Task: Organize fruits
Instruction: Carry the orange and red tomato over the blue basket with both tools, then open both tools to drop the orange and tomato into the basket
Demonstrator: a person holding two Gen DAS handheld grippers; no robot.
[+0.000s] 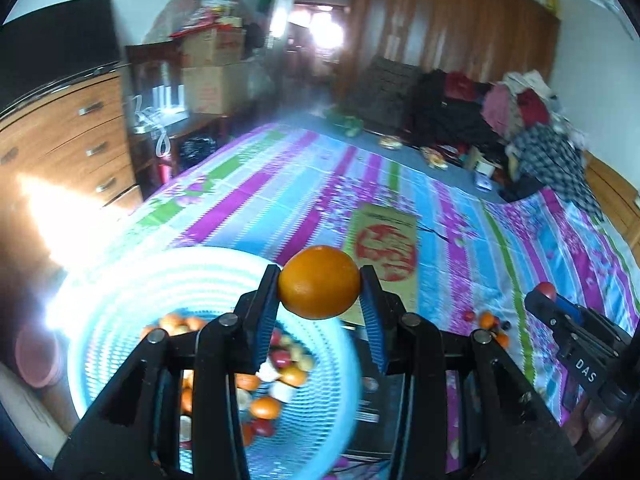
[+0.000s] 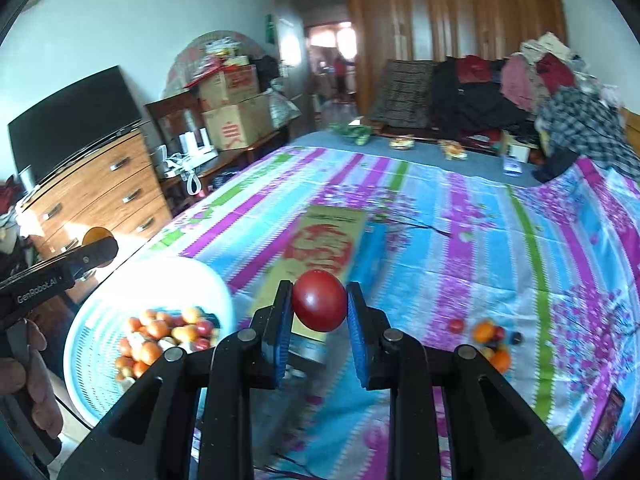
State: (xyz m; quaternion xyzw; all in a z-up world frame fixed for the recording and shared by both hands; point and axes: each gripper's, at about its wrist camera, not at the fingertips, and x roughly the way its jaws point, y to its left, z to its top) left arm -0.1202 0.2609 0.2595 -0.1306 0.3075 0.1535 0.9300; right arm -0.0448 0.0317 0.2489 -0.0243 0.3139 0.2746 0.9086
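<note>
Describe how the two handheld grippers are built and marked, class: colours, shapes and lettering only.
Both the left gripper and the right gripper are black, with angular linkage arms joined by round silver pivot pins and flat blue ribbed pads. Seen from the side, one body bears white "GenRobot.AI" lettering, the other "DAS". No sleeve is visible.

Basket (image 1: 120, 280) rim — blurred, glare-washed

White lettering "DAS" on the right gripper (image 1: 550, 300); "GenRobot.AI" on the left gripper (image 2: 98, 246), seen from the other tongs.
</note>
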